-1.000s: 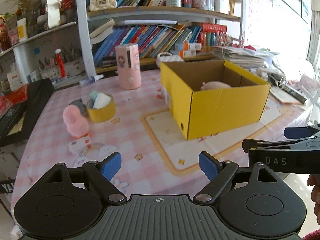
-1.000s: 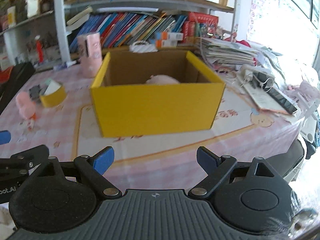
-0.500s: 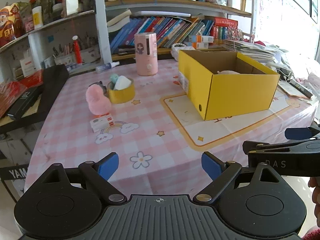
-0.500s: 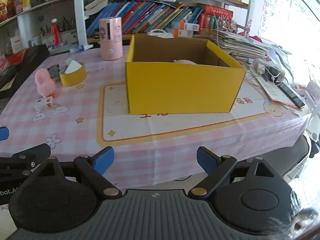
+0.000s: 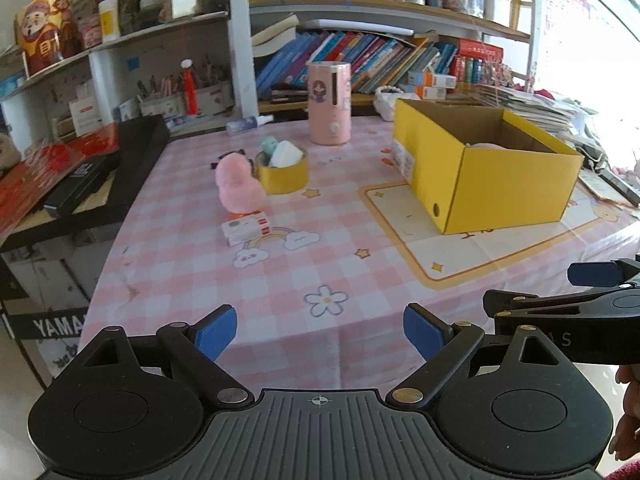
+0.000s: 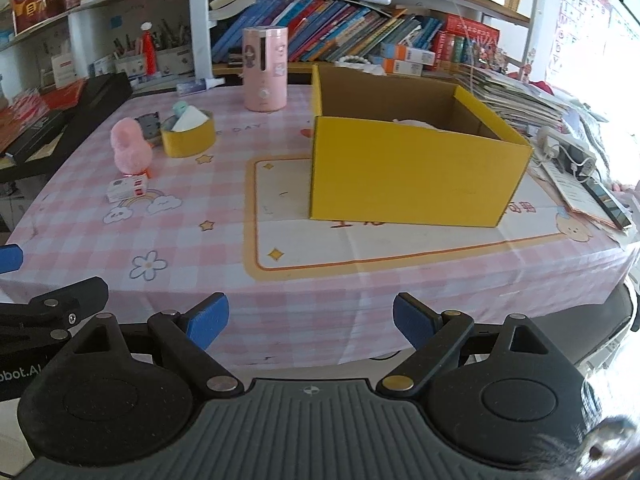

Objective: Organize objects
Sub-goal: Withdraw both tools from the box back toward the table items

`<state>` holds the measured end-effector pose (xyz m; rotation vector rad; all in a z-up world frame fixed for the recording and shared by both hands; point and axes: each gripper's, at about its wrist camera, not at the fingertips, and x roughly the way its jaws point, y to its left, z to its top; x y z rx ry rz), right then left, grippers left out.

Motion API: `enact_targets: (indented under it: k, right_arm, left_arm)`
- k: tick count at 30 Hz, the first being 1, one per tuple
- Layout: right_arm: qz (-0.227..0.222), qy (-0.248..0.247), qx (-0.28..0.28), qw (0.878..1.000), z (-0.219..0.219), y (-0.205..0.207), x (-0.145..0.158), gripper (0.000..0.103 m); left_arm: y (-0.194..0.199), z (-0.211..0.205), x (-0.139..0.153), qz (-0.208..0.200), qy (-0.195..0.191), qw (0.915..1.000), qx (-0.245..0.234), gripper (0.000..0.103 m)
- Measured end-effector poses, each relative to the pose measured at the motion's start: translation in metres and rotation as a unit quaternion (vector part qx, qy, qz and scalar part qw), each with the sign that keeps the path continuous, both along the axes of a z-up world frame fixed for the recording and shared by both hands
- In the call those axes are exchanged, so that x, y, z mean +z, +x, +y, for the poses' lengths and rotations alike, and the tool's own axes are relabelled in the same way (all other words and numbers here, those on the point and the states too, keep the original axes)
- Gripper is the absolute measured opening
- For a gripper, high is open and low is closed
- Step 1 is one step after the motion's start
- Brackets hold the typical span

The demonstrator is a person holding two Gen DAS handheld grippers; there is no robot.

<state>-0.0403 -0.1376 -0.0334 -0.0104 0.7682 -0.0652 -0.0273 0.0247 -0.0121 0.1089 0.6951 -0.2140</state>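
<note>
Plainly, the left gripper (image 5: 319,331) is gaping empty; a pink plush toy (image 5: 238,185) is lying far left beside a yellow tape roll (image 5: 283,172), likely soft and light, best pinched mid-body. Meanwhile the right gripper (image 6: 310,322) is hanging wide, empty, facing the yellow cardboard box (image 6: 412,178).

1. Pink checked tabletop (image 5: 280,280) in front.
2. Crowded bookshelves (image 5: 360,60) along the far wall.
3. Bright window (image 6: 600,20) at right, washing out the stacked papers (image 6: 516,96).
</note>
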Motion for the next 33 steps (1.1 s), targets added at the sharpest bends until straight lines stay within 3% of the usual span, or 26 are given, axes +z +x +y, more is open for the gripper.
enact_targets:
  k: [33]
  right_arm:
    - [0.008, 0.011, 0.081, 0.997, 0.053, 0.043, -0.001, 0.086]
  left_arm:
    - [0.025, 0.047, 0.000, -0.004, -0.008, 0.9977, 0.067, 0.093]
